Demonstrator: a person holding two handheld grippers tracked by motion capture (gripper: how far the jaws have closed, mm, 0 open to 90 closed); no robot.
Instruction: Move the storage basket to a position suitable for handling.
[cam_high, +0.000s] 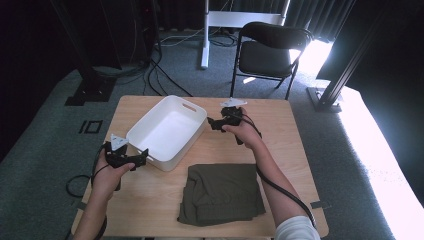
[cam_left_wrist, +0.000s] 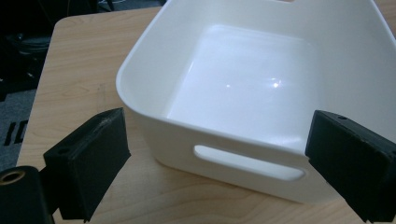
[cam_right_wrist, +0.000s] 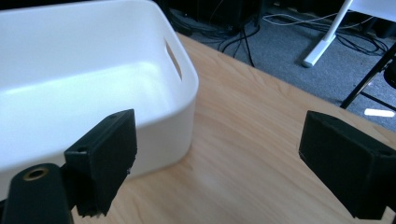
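1. Two grippers hang near a white bin (cam_high: 167, 131) that sits on the table (cam_high: 280, 130), toward its far left part, turned at a slant to the table's edges.
2. The left gripper (cam_high: 142, 156) is at the bin's near corner, held in the person's left hand (cam_high: 112, 172). Its fingers (cam_left_wrist: 88, 163) are spread wide and hold nothing.
3. In the left gripper view, the bin (cam_left_wrist: 261, 79) lies straight ahead between the two fingers. The slot handle (cam_left_wrist: 250, 163) in its near wall sits between them, just above the fingertips. The right finger overlaps the bin's rim in that view; whether it touches, I cannot tell. The left finger is over bare table, just beside the bin's corner.
4. The right gripper (cam_high: 212, 123) is at the bin's right side, near its far corner, held in the right hand (cam_high: 242, 131). Its fingers (cam_right_wrist: 105, 161) are also wide apart and empty.
5. In the right gripper view, the bin (cam_right_wrist: 93, 70) stands to the left. The left finger is in front of its wall, near or against it; the right finger (cam_right_wrist: 348, 163) is well apart from it, over bare table (cam_right_wrist: 247, 140).
6. The bin is empty inside.
7. A folded olive cloth (cam_high: 222, 192) lies on the near part of the table, between the person's forearms and apart from the bin.
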